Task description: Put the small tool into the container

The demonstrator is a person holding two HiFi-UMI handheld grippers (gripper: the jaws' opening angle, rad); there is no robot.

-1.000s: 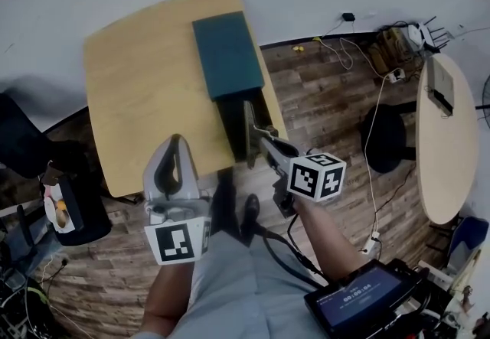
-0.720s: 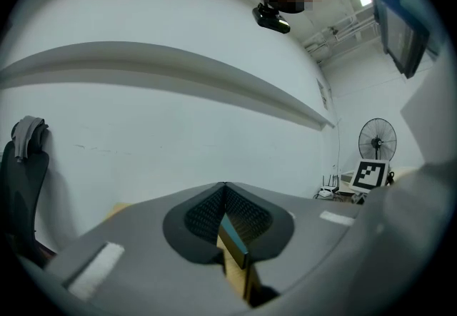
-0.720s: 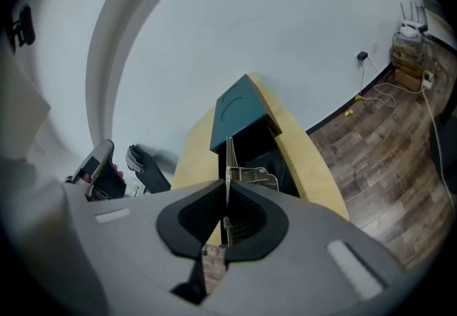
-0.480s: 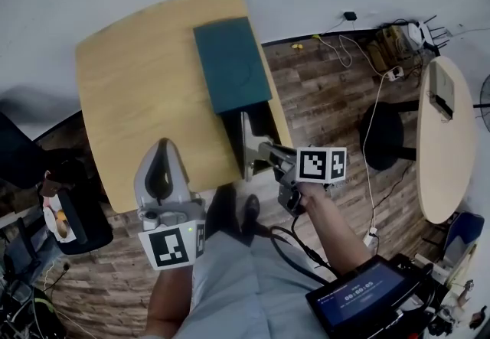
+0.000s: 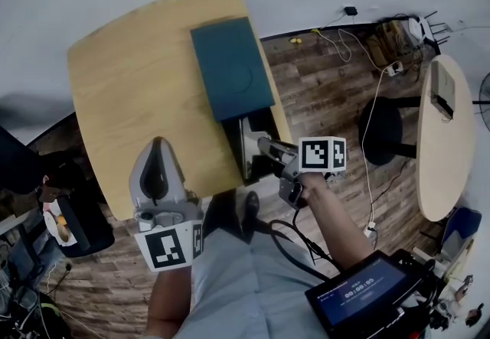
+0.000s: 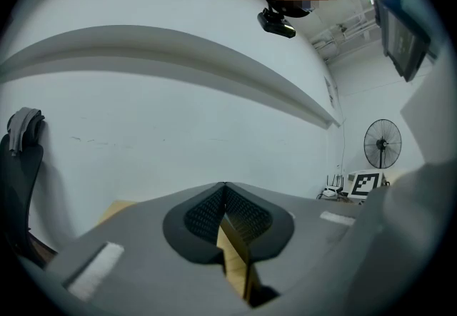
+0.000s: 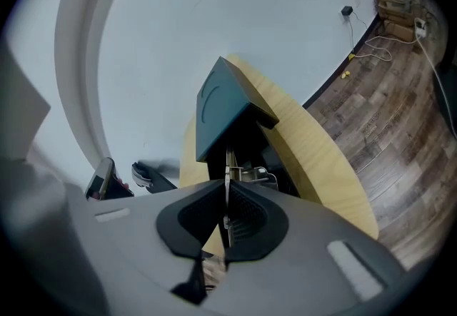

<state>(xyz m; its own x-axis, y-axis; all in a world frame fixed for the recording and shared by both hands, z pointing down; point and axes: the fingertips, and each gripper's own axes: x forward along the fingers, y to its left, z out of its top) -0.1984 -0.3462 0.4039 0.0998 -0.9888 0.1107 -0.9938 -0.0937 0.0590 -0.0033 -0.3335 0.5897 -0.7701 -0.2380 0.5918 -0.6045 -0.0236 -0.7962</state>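
Observation:
A dark open container (image 5: 258, 128) with a raised teal lid (image 5: 230, 66) stands on the right side of the wooden table (image 5: 130, 92). My right gripper (image 5: 264, 148) is shut on a thin metal tool (image 5: 246, 146) and holds it just over the container's open near end. In the right gripper view the tool (image 7: 227, 165) sticks out from between the closed jaws toward the container (image 7: 250, 136) under its teal lid (image 7: 221, 104). My left gripper (image 5: 157, 158) hovers over the table's near edge, shut and empty. The left gripper view shows its jaws (image 6: 225, 197) closed against a white wall.
A black stool (image 5: 383, 135) and an oval side table (image 5: 440, 138) stand to the right on the wooden floor. Cables (image 5: 360, 47) lie near the wall. A black bin (image 5: 76, 215) sits at the table's left. A tablet (image 5: 360, 291) is at the person's right hip.
The right gripper has moved a little up and toward the container with the tool. The left gripper has drifted left and slightly nearer to the person.

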